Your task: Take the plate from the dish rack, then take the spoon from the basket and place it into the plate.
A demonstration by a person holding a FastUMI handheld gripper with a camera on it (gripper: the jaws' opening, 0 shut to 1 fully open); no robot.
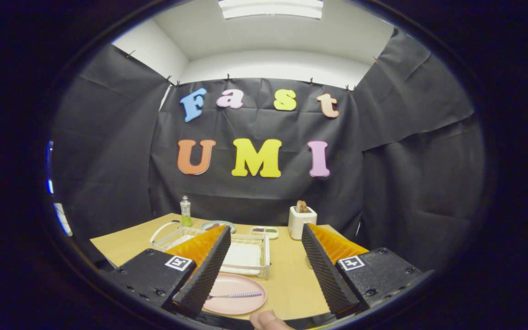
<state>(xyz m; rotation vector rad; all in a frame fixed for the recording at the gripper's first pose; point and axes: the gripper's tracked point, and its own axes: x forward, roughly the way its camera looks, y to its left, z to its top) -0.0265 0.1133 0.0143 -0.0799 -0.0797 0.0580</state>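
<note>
Your gripper point(268, 279) hangs above the light wooden table point(291, 279) with its two fingers spread wide apart and nothing between their pads; the fingers touch no object. The round pink plate point(239, 305) lies flat on the table just inside your left finger, which covers its near-left edge. The spoon with the metal bowl and the patterned pale handle point(236, 295) rests across the plate, handle pointing towards the right finger. Just beyond the plate stands the white wire dish rack point(252, 256) with a white tray under it, and to its left, partly behind your left finger, sits the white wire basket point(172, 234) with a looped handle. Farther back, near the black cloth wall, you can see a clear bottle with a green label point(185, 211), a greenish dish holding something dark point(218, 225), a small white tray with dark pieces point(264, 231) and a white toaster with bread standing in its slot point(301, 221). A fingertip point(266, 319) shows at the near edge, between the two gripper bodies.
</note>
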